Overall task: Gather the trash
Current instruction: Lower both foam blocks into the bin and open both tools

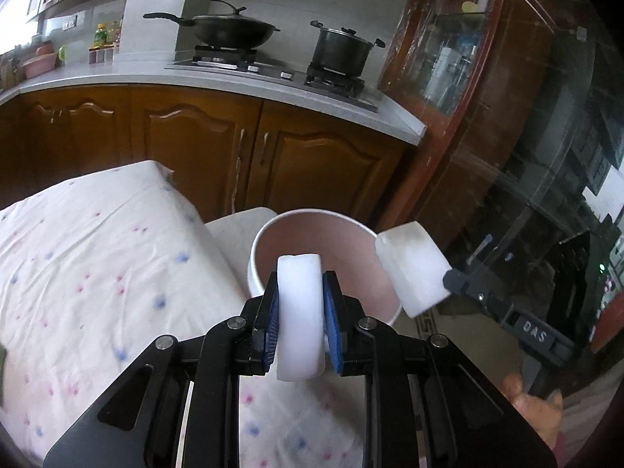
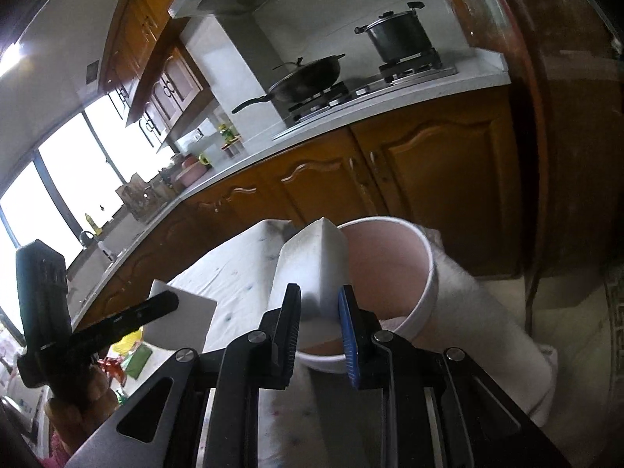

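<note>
My left gripper (image 1: 300, 279) is shut on a white foam block (image 1: 300, 335), held upright just before the near rim of a white bin with a pink inside (image 1: 253, 257). To its right, my right gripper (image 1: 454, 282) holds a second white block (image 1: 413, 269) at the bin's right rim. In the right wrist view, my right gripper (image 2: 319, 290) is shut on that block (image 2: 312, 257), which tilts over the bin's (image 2: 431, 269) near-left rim. The left gripper (image 2: 163, 304) with its block (image 2: 187, 323) shows at the left, over the table.
A table under a white flowered cloth (image 1: 97, 273) lies left of the bin. The bin stands on a white-covered seat (image 2: 487, 312). Behind it are wooden cabinets (image 1: 312, 163), a stove with a wok (image 1: 234, 31) and a pot (image 1: 343, 50). A glass-fronted cabinet (image 1: 487, 97) stands right. Coloured wrappers (image 2: 128, 351) lie on the table.
</note>
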{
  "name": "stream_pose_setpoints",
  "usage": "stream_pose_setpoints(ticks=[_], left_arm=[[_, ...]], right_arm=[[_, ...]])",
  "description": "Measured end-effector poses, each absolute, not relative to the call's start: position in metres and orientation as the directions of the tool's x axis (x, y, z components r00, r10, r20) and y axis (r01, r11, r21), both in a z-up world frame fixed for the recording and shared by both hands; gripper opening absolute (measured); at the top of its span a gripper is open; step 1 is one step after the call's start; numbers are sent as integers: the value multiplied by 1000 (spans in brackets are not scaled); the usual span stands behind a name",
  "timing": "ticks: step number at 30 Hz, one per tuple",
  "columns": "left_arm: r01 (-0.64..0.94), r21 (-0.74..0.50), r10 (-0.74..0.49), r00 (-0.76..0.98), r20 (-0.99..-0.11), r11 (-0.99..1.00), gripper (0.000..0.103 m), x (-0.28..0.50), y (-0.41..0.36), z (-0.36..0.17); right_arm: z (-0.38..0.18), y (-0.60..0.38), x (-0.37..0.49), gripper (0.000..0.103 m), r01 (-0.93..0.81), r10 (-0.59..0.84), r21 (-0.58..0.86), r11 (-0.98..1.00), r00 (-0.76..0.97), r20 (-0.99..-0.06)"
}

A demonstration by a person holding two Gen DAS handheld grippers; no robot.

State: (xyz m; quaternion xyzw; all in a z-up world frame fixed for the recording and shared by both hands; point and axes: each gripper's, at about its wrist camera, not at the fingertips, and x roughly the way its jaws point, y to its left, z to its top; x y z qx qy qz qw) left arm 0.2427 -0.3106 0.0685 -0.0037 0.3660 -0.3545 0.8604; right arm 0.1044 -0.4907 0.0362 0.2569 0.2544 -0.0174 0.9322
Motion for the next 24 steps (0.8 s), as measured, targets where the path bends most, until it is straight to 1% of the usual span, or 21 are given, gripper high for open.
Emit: stream_pose_setpoints(ticks=[7,20,21,22,23,24], left_arm=[[607,-264,-600,456,-657,750,19,263,-346,53],[614,-241,-560,401,-725,752,19,290,-383,23],[613,-237,-554,399,-730,754,22,291,-384,21],[613,-237,-552,394,-735,754,30,291,-384,20],[612,-244,-554,388,-736,752,35,292,-384,19],[609,-245,-554,390,-735,754,44,292,-383,19]], right_arm=[[30,-506,120,20,193,78,459,867,857,-509],[9,-519,151,20,232,62,429,873,820,-569],[8,-520,152,24,236,61,429,872,817,-573],[6,-522,153,25,239,66,436,868,815,-576],[6,-524,154,25,239,71,445,863,814,-576],[5,-526,154,28,242,77,458,855,814,-576]])
